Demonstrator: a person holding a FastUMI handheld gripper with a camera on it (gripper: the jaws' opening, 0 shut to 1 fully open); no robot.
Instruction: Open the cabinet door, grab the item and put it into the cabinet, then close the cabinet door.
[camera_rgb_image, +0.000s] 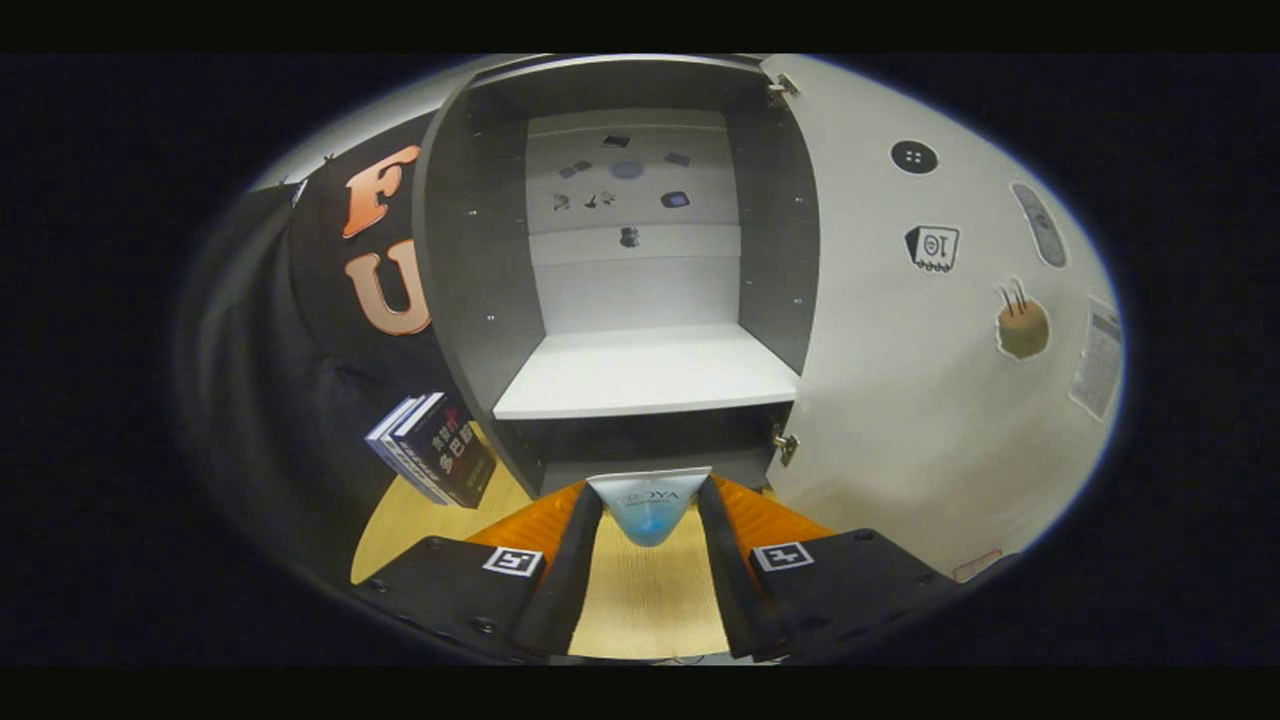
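**Item in the fingers, cabinet standing open**

A pale wooden tabletop (420, 515) runs under the scene, with black cloth hanging as the booth wall at nine o'clock. On it stands a grey cabinet (470, 250), straight ahead at twelve o'clock, its white door (900, 400) swung wide to three o'clock and dotted with stickers. Inside, a white shelf (645, 375) sits bare at mid-height, with a dark, lower compartment beneath it. A small stack of books (435, 448) leans beside the cabinet's left wall, at about ten o'clock from the fingertips.

The gripper (648, 505) points at the foot of the cabinet, and both fingers press on the item (648, 505), a small pale pouch or sachet with a bluish, translucent lower part that tapers to a point between them. It is held off the table, just short of the cabinet's front edge and below the shelf.

Judging by its looks, the item is light and soft, likely a thin plastic pack that flexes instead of resisting. Its glossy skin could slide under the pads, and a hard squeeze might crumple it or stress its contents. The present hold across its narrowing sides looks workable but shallow; a grip across the wider, flatter upper band would seem surer. Being so light, it should ride up to the shelf easily, though it may tip or flop over when let go, so setting it down flat seems wise.
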